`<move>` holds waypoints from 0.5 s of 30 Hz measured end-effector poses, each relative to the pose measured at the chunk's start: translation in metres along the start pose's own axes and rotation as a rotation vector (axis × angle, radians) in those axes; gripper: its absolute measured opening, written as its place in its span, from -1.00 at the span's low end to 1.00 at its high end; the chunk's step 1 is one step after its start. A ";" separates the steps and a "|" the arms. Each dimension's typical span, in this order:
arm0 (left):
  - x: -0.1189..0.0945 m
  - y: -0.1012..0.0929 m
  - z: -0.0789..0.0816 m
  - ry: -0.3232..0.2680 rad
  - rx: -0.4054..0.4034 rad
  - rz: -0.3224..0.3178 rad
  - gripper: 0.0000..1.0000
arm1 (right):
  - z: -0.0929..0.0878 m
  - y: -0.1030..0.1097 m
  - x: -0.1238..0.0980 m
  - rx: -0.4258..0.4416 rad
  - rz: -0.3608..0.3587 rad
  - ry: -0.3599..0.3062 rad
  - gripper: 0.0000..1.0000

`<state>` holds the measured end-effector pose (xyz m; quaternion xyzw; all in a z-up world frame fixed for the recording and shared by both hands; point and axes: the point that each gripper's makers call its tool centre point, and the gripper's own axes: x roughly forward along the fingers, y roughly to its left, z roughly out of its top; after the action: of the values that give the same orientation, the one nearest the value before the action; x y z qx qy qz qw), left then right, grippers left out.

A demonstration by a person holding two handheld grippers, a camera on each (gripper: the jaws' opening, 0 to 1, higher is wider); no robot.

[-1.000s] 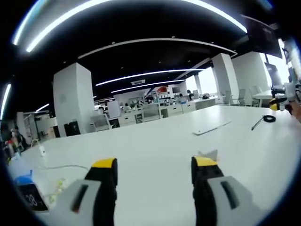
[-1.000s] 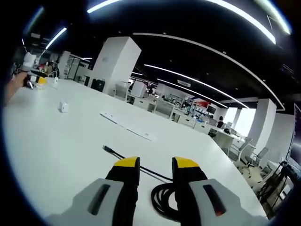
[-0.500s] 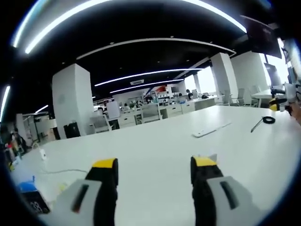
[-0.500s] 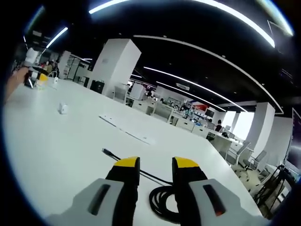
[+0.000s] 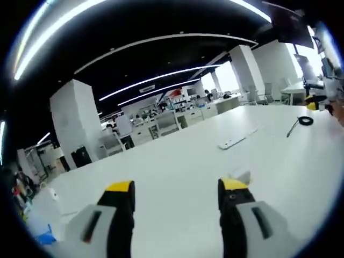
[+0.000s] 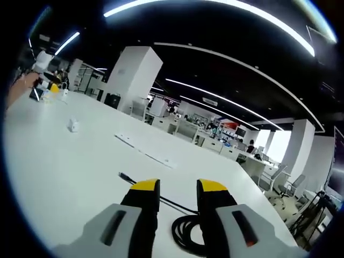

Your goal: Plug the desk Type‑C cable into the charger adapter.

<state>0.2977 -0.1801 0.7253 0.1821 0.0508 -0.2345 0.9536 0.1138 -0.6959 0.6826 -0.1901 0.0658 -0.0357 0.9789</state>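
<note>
In the right gripper view a black Type-C cable (image 6: 185,232) lies coiled on the white desk just beyond my right gripper (image 6: 178,185). Its plug end (image 6: 123,176) points left past the left jaw. The jaws stand apart with nothing between them. The small white charger adapter (image 6: 73,126) sits farther off to the left. In the left gripper view the adapter (image 5: 241,177) lies close beside the right jaw of my left gripper (image 5: 176,186), which is wide open. The cable coil (image 5: 305,120) shows small at the far right.
A flat white strip (image 5: 236,141) (image 6: 145,150) lies on the desk between adapter and cable. The other gripper, held by a hand, shows at each view's edge (image 5: 316,102) (image 6: 47,85). A blue object (image 5: 45,236) lies at the desk's left end. Office desks and pillars stand beyond.
The left gripper view has swung and tilted, so the blue object and white cord at lower left slid towards the edge. The right gripper view has barely shifted.
</note>
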 end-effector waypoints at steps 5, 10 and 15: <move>0.010 -0.009 0.011 0.026 0.063 -0.048 0.26 | 0.000 0.000 0.000 0.002 0.001 0.000 -0.45; 0.024 -0.029 0.014 0.089 0.147 -0.152 0.25 | 0.001 0.000 0.000 0.004 0.005 0.000 -0.45; 0.036 -0.041 0.018 0.117 0.197 -0.196 0.25 | 0.001 0.002 0.000 0.002 0.014 0.001 -0.45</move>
<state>0.3108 -0.2358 0.7224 0.2825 0.1005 -0.3194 0.8989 0.1143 -0.6942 0.6828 -0.1884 0.0675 -0.0288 0.9793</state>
